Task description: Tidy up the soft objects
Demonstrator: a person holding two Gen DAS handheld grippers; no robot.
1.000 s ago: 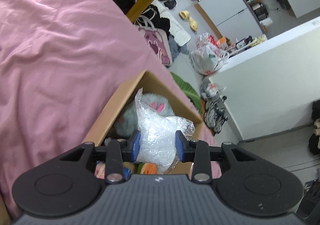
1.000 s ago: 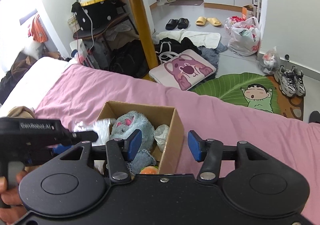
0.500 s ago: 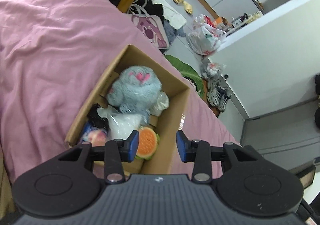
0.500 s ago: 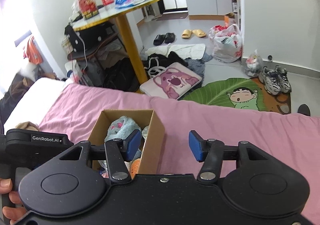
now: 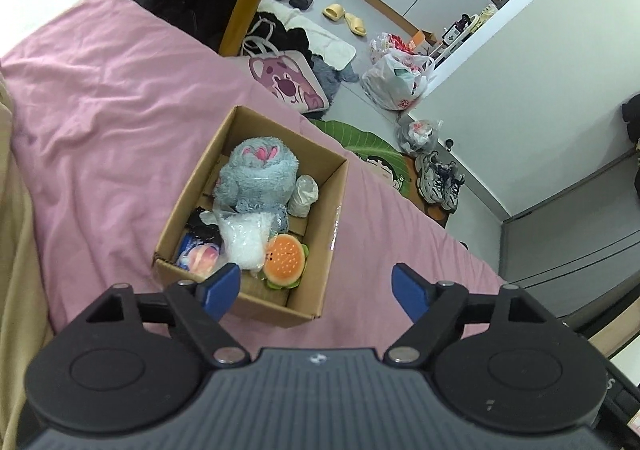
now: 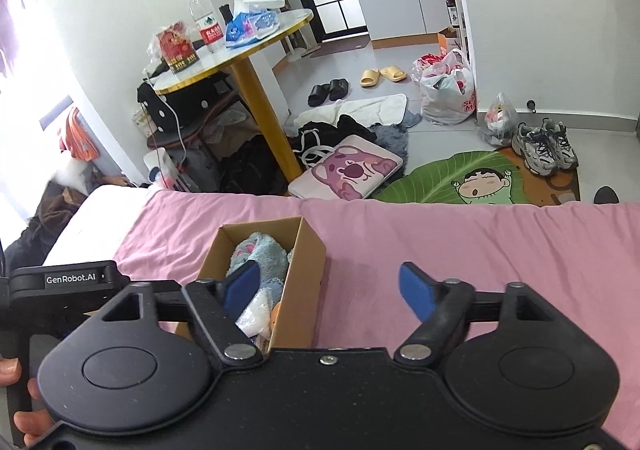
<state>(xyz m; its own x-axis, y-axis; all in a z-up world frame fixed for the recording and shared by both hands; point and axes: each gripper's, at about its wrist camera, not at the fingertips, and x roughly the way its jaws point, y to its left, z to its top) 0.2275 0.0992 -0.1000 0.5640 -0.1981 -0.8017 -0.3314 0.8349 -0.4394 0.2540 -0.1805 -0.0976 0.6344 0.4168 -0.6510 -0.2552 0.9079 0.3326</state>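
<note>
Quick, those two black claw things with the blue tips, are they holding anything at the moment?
Left gripper: jaws open wide, holding nothing.
Right gripper: jaws open wide, holding nothing.

matt brown cardboard box (image 5: 320, 234) sitting on wrinkled pink cloth sheet (image 5: 100, 110); fluffy grey plush (image 5: 256, 178) lying beside crinkly clear plastic bag (image 5: 244, 238); burger toy (image 5: 285, 260) looking soft.
</note>
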